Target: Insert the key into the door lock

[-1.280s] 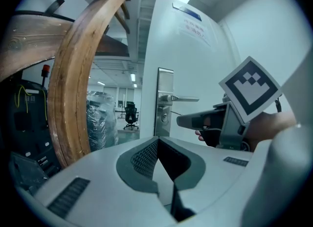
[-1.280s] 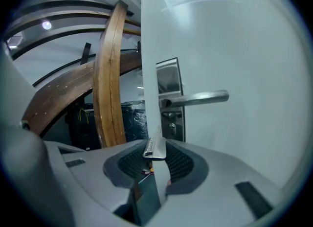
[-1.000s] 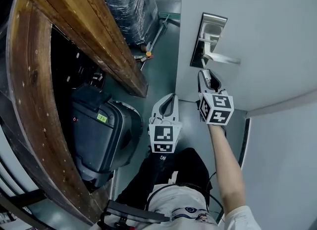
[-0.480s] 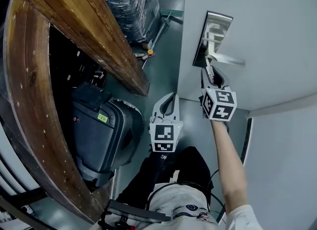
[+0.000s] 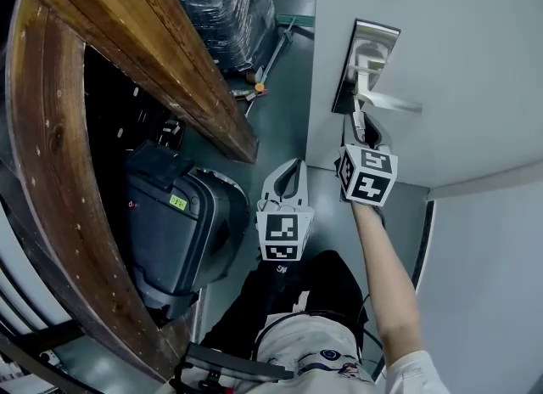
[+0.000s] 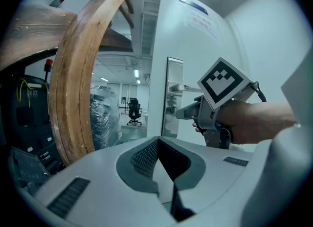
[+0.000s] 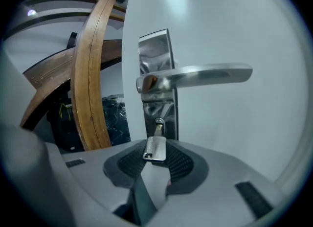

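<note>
Right gripper view shows the right gripper (image 7: 155,158) with its jaws pinched on the flat head of the key (image 7: 155,147). The key's blade tip reaches the keyhole (image 7: 159,122) at 12 o'clock, below the lever handle (image 7: 195,77) on the lock plate (image 7: 155,50). The left gripper (image 6: 164,165) sits with its jaws closed on nothing, at 8 o'clock from the right one in the head view.

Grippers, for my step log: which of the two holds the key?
The right gripper, up at the door lock: its jaws pinch the key, tip at the keyhole. The left gripper hangs back, holding nothing.
</note>
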Available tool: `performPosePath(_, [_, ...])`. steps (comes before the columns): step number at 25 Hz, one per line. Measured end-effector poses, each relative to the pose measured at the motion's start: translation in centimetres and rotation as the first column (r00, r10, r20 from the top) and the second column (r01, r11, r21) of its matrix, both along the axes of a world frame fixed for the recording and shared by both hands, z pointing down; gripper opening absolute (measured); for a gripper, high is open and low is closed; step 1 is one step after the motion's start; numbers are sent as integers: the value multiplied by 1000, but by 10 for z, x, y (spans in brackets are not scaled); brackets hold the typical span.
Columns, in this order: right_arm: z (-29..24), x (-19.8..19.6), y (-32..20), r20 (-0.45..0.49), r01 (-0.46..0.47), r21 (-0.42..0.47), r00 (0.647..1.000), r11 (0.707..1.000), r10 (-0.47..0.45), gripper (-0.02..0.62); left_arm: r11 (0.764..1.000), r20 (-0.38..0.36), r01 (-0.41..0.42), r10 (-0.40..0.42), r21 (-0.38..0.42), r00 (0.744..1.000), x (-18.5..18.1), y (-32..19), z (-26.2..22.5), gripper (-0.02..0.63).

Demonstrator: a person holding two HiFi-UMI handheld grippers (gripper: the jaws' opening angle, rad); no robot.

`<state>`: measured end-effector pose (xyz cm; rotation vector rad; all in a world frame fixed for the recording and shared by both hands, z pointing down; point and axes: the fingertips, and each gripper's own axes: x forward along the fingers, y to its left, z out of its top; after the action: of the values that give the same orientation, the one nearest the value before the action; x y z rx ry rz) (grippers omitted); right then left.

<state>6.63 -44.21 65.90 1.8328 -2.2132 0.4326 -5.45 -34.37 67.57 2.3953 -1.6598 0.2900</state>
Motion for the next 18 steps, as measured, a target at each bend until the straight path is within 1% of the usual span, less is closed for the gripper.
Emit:
performPosePath(3, [-4, -2, -1, 4, -48, -1, 999, 999, 48, 118, 1000, -1, 5, -5, -1, 1000, -2, -1, -2, 1])
performPosePath(9, [-10, -5, -3, 9, -95, 12, 995, 995, 95, 118, 1000, -6, 5, -5, -11, 1000, -5, -1, -1, 2])
performPosePath(13, [-8, -5, -9, 33, -143, 16, 989, 990, 142, 118, 1000, -6, 6, -6, -16, 1000, -5, -3, 1, 2])
performPosePath(18, [-8, -3, -23, 43, -160, 19, 986, 987, 160, 118, 999, -1, 14, -14, -28, 1000, -10, -3, 7, 0])
